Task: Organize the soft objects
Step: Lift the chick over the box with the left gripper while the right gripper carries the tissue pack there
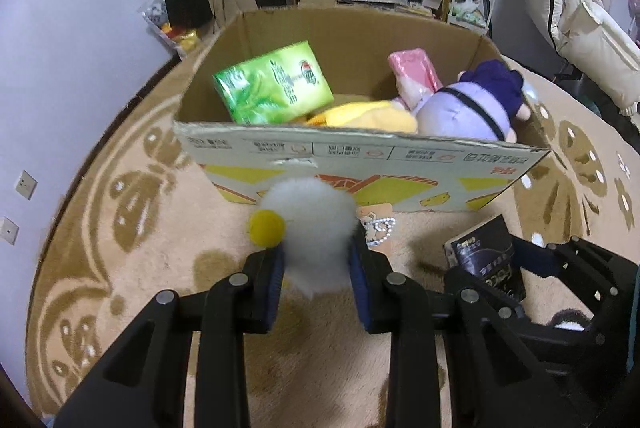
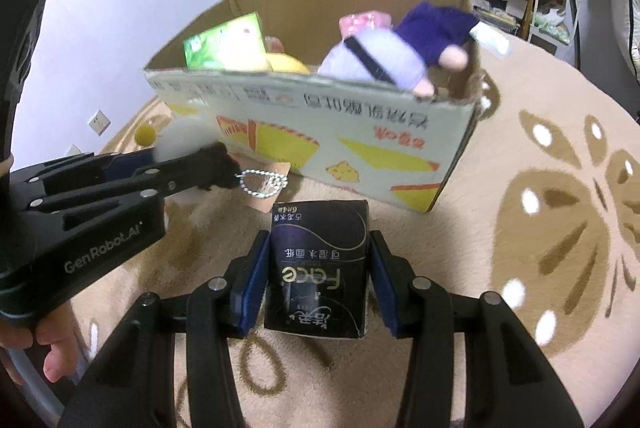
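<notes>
Left wrist view: the left gripper (image 1: 316, 260) is closed on a white fluffy toy (image 1: 308, 224) w/ a yellow ball (image 1: 267, 227) at its left side. The blue pads squeeze the fur from both sides, and the toy's lower part is hidden between them. A bead chain (image 1: 380, 228) and a card tag hang at its right, partly behind the pad. Just ahead stands the cardboard box (image 1: 360, 164) on the carpet (image 1: 132, 228). Inside it: a green tissue pack (image 1: 274, 84) leaning at the left, a yellow plush (image 1: 372, 114) mostly hidden by the near wall, a pink pack (image 1: 414, 68) and a purple doll (image 1: 472, 104) at the right. At the right edge the right gripper (image 1: 496, 268) is cut off; it holds a black tissue pack (image 1: 480, 248).

Right wrist view: the right gripper (image 2: 318, 272) grips the black tissue pack (image 2: 318, 268) betw. its pads, in front of the box (image 2: 320, 132). The pack's print is upside down and only partly readable. At left the left gripper (image 2: 208, 164) holds the white toy (image 2: 184, 140), blurred. A hand (image 2: 52, 344) shows at the lower left, cut off.
</notes>
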`<action>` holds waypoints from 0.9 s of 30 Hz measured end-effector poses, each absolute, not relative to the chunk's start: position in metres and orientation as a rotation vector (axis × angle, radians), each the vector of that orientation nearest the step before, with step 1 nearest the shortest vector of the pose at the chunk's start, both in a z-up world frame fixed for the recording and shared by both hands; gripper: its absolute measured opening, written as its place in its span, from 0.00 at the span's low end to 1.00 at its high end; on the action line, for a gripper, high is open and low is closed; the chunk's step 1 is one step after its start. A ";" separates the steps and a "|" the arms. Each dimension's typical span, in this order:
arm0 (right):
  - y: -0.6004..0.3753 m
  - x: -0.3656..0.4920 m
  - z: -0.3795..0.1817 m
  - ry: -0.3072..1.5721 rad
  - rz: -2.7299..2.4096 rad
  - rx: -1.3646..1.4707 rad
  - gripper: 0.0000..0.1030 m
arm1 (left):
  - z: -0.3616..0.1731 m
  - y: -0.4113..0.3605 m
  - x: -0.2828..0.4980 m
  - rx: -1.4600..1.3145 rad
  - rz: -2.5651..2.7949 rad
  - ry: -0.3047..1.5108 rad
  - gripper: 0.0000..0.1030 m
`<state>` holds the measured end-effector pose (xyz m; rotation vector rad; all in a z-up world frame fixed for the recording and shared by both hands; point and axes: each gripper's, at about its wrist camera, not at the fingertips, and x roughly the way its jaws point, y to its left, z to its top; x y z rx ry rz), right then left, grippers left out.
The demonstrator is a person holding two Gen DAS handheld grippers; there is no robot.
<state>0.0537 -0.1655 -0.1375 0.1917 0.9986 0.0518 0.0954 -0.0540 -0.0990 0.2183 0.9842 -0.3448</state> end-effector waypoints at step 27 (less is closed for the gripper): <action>-0.171 0.028 -0.029 0.676 0.033 0.192 0.49 | 0.003 -0.040 0.078 0.205 -0.300 0.704 0.27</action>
